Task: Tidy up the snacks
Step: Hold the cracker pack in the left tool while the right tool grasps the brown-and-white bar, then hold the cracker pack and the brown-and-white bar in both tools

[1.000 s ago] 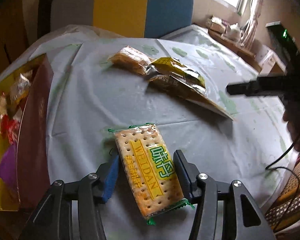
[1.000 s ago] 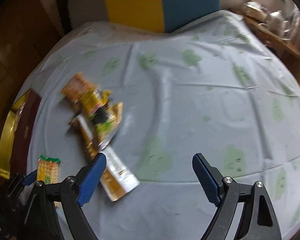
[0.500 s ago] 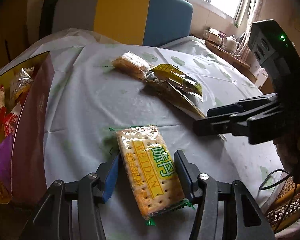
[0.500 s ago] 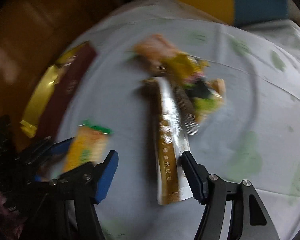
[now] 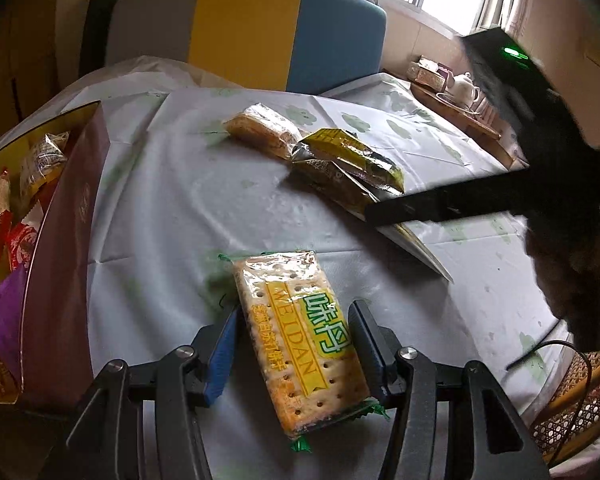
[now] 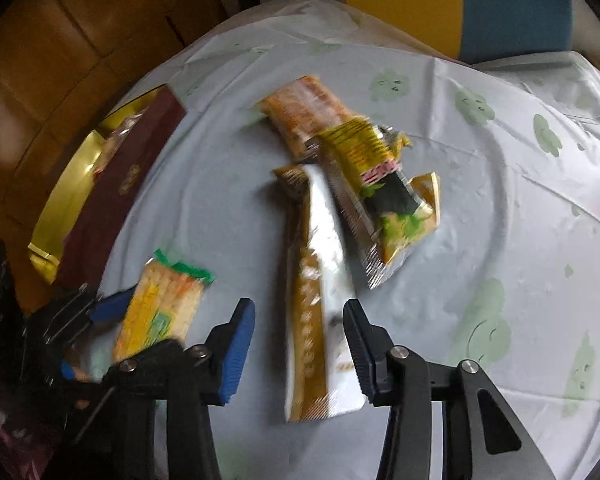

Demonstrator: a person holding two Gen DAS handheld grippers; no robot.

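My left gripper (image 5: 296, 344) is shut on a cracker pack (image 5: 300, 340) with a yellow and green label and holds it over the white tablecloth. The pack also shows in the right wrist view (image 6: 160, 308). My right gripper (image 6: 298, 344) is open, its jaws astride the near end of a long gold and white snack packet (image 6: 320, 292) that lies on the cloth. Its finger (image 5: 440, 204) shows in the left wrist view over that packet. A pile of other snacks (image 6: 356, 152) lies just beyond: an orange pack (image 5: 264, 132) and a yellow pack (image 5: 352, 156).
A maroon box with a gold inside (image 5: 68, 216) stands at the left table edge and holds several wrapped snacks (image 5: 16, 208). A grey, yellow and blue chair (image 5: 244, 32) stands behind the table. A side table with a teapot (image 5: 464, 88) is at the far right.
My right gripper has swung left and down over the long gold packet, its jaws now on either side of it. My left gripper still holds the cracker pack and has barely moved.
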